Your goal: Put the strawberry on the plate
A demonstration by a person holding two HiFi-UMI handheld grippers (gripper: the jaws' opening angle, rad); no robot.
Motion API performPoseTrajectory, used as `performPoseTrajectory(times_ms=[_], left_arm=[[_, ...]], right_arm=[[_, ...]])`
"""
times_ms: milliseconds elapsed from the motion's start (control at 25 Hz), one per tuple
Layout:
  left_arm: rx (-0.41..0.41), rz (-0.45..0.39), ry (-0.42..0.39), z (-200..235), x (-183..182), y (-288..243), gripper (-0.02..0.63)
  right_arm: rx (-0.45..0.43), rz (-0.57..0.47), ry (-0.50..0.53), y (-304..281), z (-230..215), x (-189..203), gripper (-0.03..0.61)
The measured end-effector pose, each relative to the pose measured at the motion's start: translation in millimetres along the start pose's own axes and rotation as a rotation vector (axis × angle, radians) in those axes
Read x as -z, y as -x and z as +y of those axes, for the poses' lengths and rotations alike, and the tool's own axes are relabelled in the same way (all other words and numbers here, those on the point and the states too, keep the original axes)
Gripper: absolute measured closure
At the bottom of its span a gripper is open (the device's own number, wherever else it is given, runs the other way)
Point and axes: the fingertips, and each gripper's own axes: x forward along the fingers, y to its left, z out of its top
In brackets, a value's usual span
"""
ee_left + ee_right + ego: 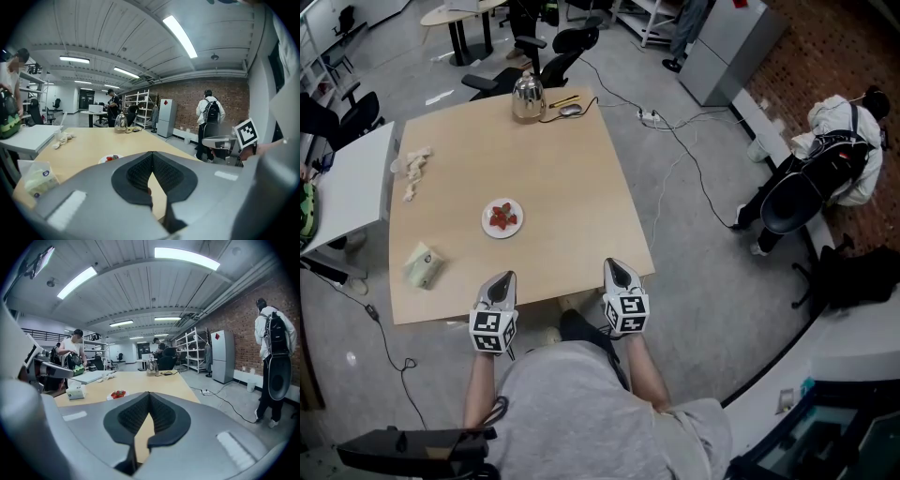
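The left gripper (pixel 503 278) has its two jaws pressed together at the tips, and in the left gripper view the dark ribbed pads (pixel 140 173) meet along one line with nothing caught between them; only bare wood shows through the small gap lower down. The right gripper (pixel 615 266) is closed in the same way, and the right gripper view shows its pads (pixel 164 414) meeting at the tip around nothing. Both grippers sit side by side at the near edge of the light wooden worktop (pixel 562 187), the left one over the middle of that edge and the right one towards the near right corner, each with its marker cube facing up and each pointing across the worktop. Whether either tip rests on the wood I cannot tell. The strawberries (pixel 502 217) lie as a small red heap on the white plate (pixel 487 228), which sits on the left half of the worktop, a little closer to the near edge than to the far one, well apart from both grippers and ahead of the left one. A tissue pack (pixel 423 264) lies near the near left corner, some crumpled white material (pixel 416 165) lies by the left edge, and a shiny metal kettle (pixel 528 97) stands at the far edge with a computer mouse (pixel 571 110) just beside it. Off the worktop to the right, a person in a white jacket (pixel 844 141) bends over a chair by the brick wall.
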Motion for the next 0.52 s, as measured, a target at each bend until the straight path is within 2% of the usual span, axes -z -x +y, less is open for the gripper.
performPoseTrajectory(times_ms=[520], left_arm=[[-0.001,0.000,-0.004,-2.5,1.0,1.4,0.594]], right_arm=[[-0.001,-0.004,-0.011,2.5,-0.3,1.4,0.572]])
